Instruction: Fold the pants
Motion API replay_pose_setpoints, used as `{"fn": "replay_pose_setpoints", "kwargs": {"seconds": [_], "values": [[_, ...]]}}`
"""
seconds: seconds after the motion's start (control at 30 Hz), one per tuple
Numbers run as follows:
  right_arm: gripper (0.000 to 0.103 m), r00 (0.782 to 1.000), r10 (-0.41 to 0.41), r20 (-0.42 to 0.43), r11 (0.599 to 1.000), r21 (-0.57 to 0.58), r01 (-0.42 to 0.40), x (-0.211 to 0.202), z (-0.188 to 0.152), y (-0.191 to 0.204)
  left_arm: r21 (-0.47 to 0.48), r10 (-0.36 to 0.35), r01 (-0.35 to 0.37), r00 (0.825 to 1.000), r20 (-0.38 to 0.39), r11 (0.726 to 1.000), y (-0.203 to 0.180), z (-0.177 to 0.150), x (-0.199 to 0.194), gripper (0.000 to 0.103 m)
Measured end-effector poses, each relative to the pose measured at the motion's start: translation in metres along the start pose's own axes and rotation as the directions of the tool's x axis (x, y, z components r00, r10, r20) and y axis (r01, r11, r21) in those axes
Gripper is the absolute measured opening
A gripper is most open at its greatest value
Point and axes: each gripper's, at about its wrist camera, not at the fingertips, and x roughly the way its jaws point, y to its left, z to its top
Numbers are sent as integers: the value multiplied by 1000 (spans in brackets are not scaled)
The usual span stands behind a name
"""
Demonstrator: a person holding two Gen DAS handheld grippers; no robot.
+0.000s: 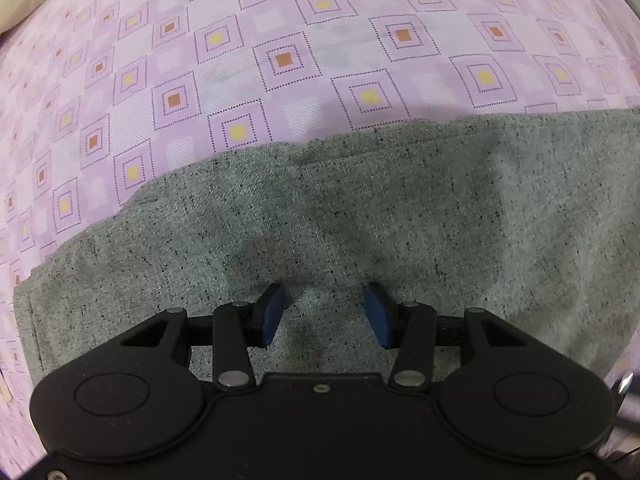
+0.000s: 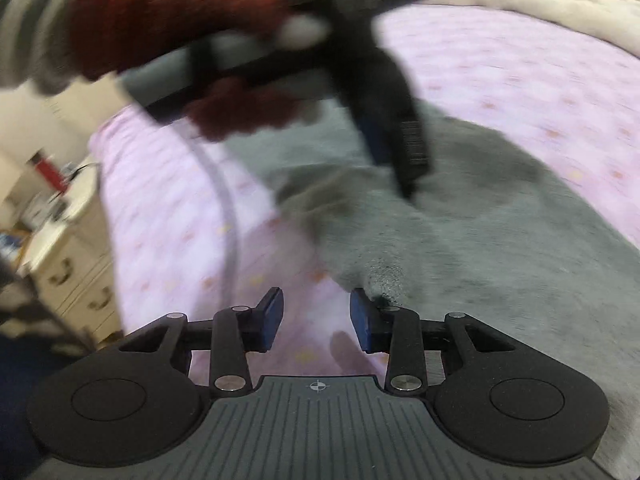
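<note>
Grey pants [image 1: 360,208] flat – left hand-held gripper [image 1: 324,314] seemingly pressing, open

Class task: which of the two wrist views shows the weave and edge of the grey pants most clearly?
The left wrist view: the grey pants lie sharp and flat, speckled weave and edge clear against the pink bedsheet. The right wrist view shows them blurred, partly behind the left gripper.

Pink checked bedsheet [image 1: 280,60]; cream blanket [image 2: 520,8]; white drawers [image 2: 76,276].
</note>
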Motion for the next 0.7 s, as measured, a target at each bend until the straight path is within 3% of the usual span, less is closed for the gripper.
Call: {"fn": "replay_pose_setpoints", "kwargs": {"seconds": [0.07, 0.13, 0.2, 0.27, 0.43, 0.57, 0.7], "values": [[35, 996, -86, 21, 992, 99, 83, -7, -5, -24, 29, 30, -30, 1000, 1, 999, -7, -8, 0, 56], [36, 983, -182, 15, 951, 258, 172, -16, -12, -45, 70, 79, -80, 997, 15, 994, -9, -21, -1, 56], [36, 983, -184, 26, 929, 331, 165, -27, -20, -54, 90, 122, -125, 992, 31, 988, -7, -36, -3, 56], [36, 984, -177, 23, 935, 315, 161, -37, -28, -46, 73, 160, -163, 986, 50, 984, 1, -50, -6, 56], [36, 996, -87, 15, 954, 288, 79, -27, -27, -18, -43, 165, -163, 985, 47, 986, 27, -71, -13, 56], [37, 989, -144, 18, 961, 242, 136, -16, -20, -14, -39, 159, -158, 986, 43, 987, 33, -77, -8, 56], [37, 978, -180, 101, 968, 194, 158, 0, 3, -5, 17, 164, -165, 985, 48, 986, 34, -69, -7, 56]]}}
